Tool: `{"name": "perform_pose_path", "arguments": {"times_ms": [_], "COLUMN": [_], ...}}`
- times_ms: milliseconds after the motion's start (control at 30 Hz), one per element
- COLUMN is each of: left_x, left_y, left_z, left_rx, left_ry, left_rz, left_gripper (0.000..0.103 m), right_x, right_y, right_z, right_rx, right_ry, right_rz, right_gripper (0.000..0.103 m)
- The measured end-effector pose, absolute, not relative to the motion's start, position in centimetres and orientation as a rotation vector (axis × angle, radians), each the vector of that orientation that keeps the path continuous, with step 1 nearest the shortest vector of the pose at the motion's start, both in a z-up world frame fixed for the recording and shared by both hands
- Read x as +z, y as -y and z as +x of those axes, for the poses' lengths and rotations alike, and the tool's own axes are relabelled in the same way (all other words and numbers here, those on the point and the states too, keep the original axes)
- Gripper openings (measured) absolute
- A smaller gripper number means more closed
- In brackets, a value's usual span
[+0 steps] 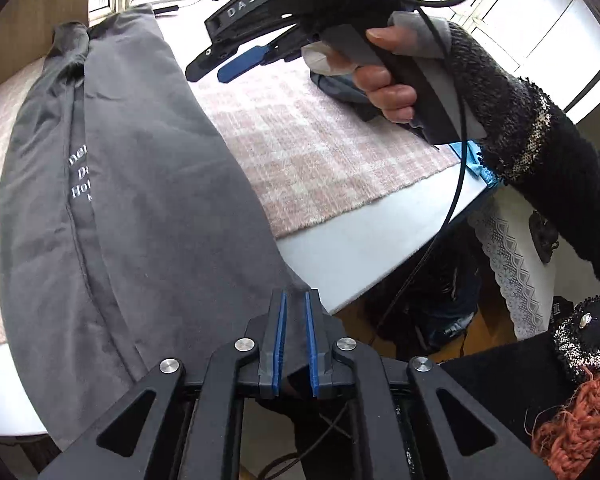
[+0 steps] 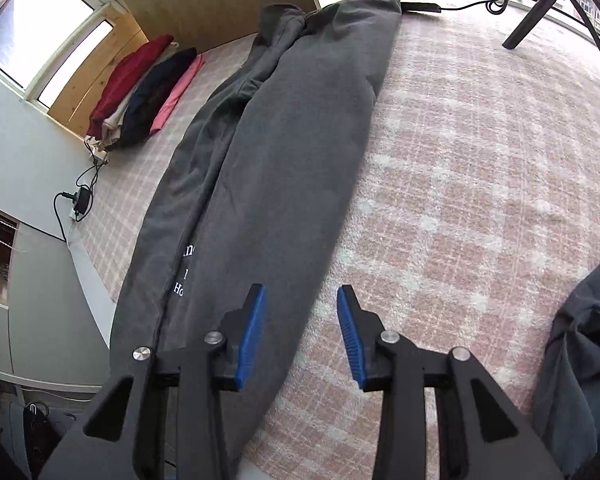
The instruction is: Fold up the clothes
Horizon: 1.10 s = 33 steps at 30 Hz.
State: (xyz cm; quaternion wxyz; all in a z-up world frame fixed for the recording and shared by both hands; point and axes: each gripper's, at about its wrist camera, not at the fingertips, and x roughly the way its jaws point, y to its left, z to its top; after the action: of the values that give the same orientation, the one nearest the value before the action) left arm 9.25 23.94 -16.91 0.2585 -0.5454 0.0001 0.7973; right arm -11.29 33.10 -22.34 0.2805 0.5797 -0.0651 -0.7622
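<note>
Reading across the dark grey garment [image 1: 140, 184], white print runs beside a long seam, cut off by a fold: fragments like "D" and "Hot" in the left wrist view, "Ho" in the right wrist view; the rest cannot be read. Further right, raised letters "DAS" stand on the black body of the right hand-held gripper [image 1: 214, 65], which a hand [image 1: 384, 80] in a dark knitted sleeve [image 1: 540, 152] holds above the pink-and-white checked cloth [image 1: 320, 152] covering the tabletop [image 1: 340, 252].

At the far left in the right wrist view, a stack of folded clothes [image 2: 140, 92], red, cream, navy and pink, lies near a wooden panel, with a black adapter and cable [image 2: 80, 200] at the cloth's edge. A tripod leg [image 2: 540, 12] stands at the far right, and another dark garment [image 2: 580, 340] sits bunched at the right edge.

The grey garment lies lengthwise on the checked cloth as a long narrow strip, mostly smooth, with a bunched end at the far side and its near end hanging over the tabletop's edge.

The left hand-held gripper [image 1: 296, 312] has its blue pads close together with the garment's near corner pinched between them. The right hand-held gripper [image 2: 302, 304] is spread, nothing between its pads, above the garment's right edge.
</note>
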Motion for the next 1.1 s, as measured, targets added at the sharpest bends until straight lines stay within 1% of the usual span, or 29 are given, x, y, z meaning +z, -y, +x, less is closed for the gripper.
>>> {"name": "perform_pose_path", "arguments": {"times_ms": [133, 200, 300, 467, 567, 633, 800, 933, 967, 1033, 1100], "left_x": [-17.6, -17.7, -18.3, -18.4, -19.0, -19.1, -18.7, -18.3, -18.5, -19.3, -20.3], "left_y": [-23.4, -23.2, -22.4, -19.2, -16.9, -15.4, -10.5, -7.0, -6.7, -7.4, -8.4], "left_z": [8.3, 9.8, 12.5, 17.0, 18.6, 18.9, 18.2, 16.8, 16.3, 14.9, 13.9], "left_rx": [2.160, 2.144, 2.138, 2.181, 2.248, 2.312, 2.519, 2.586, 2.581, 2.555, 2.516], "left_ry": [0.021, 0.007, 0.040, 0.247, 0.337, 0.361, 0.363, 0.513, 0.520, 0.419, 0.341], "left_rz": [-1.533, -1.537, -1.593, -1.636, -1.652, -1.649, -1.637, -1.553, -1.530, -1.561, -1.604], "left_gripper": [0.013, 0.018, 0.021, 0.022, 0.022, 0.022, 0.023, 0.023, 0.023, 0.023, 0.023], "right_x": [-23.8, -24.4, -24.6, -23.1, -23.8, -24.6, -25.9, -25.9, -25.9, -26.0, -25.7], "right_y": [-30.9, -30.5, -30.8, -33.2, -32.9, -32.3, -31.6, -31.3, -31.1, -30.1, -29.6], "right_z": [-13.8, -14.1, -13.2, -6.1, -1.9, 0.0, 2.5, 2.5, 2.4, 2.2, 2.3], "right_rx": [-2.033, -1.988, -1.961, -1.863, -1.784, -1.746, -1.722, -1.760, -1.763, -1.759, -1.773], "right_ry": [0.078, 0.080, 0.116, 0.234, 0.261, 0.273, 0.257, 0.264, 0.273, 0.281, 0.236], "right_rz": [1.671, 1.699, 1.707, 1.683, 1.730, 1.756, 1.796, 1.796, 1.793, 1.784, 1.765], "right_gripper": [0.036, 0.036, 0.036, 0.036, 0.036, 0.036, 0.036, 0.037, 0.037, 0.037, 0.035]}}
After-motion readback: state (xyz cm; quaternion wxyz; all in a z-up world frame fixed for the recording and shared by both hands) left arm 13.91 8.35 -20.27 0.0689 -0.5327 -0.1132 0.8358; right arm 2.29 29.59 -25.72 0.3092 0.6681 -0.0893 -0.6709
